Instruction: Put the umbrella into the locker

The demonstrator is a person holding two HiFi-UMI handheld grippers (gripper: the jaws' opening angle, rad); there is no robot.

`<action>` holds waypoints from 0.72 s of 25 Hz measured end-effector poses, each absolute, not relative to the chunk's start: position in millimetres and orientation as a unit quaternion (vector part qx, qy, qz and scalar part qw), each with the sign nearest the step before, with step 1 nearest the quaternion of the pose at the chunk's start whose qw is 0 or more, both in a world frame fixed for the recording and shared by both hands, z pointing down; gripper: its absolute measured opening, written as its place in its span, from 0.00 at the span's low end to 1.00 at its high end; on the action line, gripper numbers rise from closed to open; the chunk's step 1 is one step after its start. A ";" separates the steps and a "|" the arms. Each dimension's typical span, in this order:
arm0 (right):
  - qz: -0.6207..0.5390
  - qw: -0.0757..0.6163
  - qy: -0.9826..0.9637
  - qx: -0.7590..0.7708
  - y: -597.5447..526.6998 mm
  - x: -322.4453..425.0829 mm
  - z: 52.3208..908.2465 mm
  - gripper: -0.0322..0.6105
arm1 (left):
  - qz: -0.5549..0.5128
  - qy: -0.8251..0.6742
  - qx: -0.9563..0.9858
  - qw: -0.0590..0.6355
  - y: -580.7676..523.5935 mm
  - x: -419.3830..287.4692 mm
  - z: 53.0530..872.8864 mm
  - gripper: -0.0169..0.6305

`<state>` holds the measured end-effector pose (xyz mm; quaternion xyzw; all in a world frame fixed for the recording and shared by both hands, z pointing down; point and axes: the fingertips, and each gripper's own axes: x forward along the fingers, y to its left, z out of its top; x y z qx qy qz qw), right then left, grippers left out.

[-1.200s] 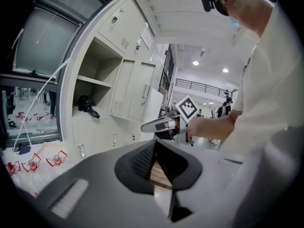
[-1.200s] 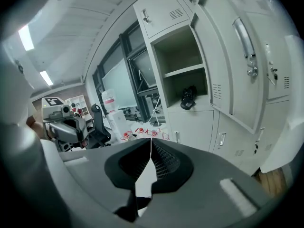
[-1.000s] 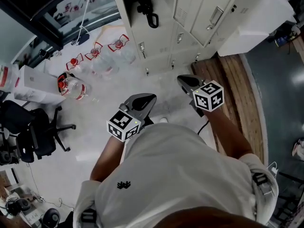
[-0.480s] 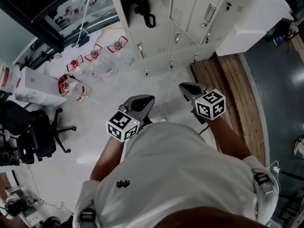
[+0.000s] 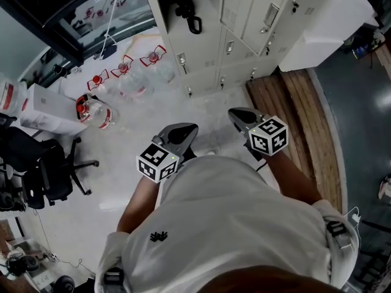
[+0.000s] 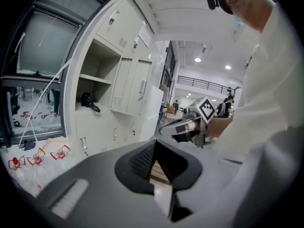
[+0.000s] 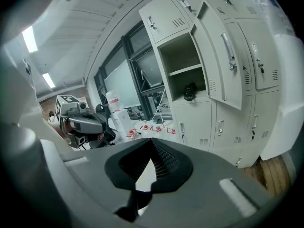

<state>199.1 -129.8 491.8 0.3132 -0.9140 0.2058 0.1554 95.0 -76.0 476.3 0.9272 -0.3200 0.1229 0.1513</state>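
Note:
A black folded umbrella [image 5: 189, 17] lies on the floor of the open compartment of the cream locker [image 5: 201, 54]; it also shows in the left gripper view [image 6: 89, 101] and the right gripper view [image 7: 190, 91]. The compartment's door [image 7: 219, 56] stands swung open to its right. My left gripper [image 5: 193, 127] hangs over the floor, well short of the locker, shut and empty. Beside it, my right gripper [image 5: 233, 112] is likewise shut with nothing between its pads. Each gripper sees the other: the right gripper [image 6: 166, 128] and the left gripper [image 7: 102, 125].
Several large water bottles with red handles [image 5: 122, 72] stand on the floor left of the locker. A white box [image 5: 43, 112] and a black office chair [image 5: 46, 170] are at far left. A wooden platform [image 5: 299, 121] and a white cabinet [image 5: 330, 29] lie to the right.
In the head view my right gripper has slid a little down toward the body and the left has barely shifted. Both stay shut and empty.

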 end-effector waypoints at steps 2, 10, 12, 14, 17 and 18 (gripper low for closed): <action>0.205 0.156 -0.914 0.313 -129.0 197.5 492.9 0.05 | 0.122 -0.321 0.927 0.152 -74.7 93.3 477.0 0.11; 0.199 0.156 -0.915 0.315 -127.3 194.1 493.2 0.05 | 0.121 -0.325 0.925 0.157 -72.2 88.0 480.5 0.12; 0.197 0.157 -0.915 0.316 -127.3 193.6 493.3 0.05 | 0.121 -0.324 0.925 0.158 -73.1 86.4 481.8 0.12; 0.196 0.156 -0.914 0.318 -128.4 193.1 493.0 0.05 | 0.121 -0.324 0.925 0.157 -75.3 85.3 481.2 0.11; 0.196 0.156 -0.914 0.320 -131.5 193.7 491.5 0.05 | 0.119 -0.321 0.927 0.155 -79.7 86.8 478.2 0.11; 0.196 0.156 -0.914 0.320 -132.8 193.9 491.5 0.05 | 0.118 -0.320 0.927 0.154 -81.4 87.6 477.5 0.11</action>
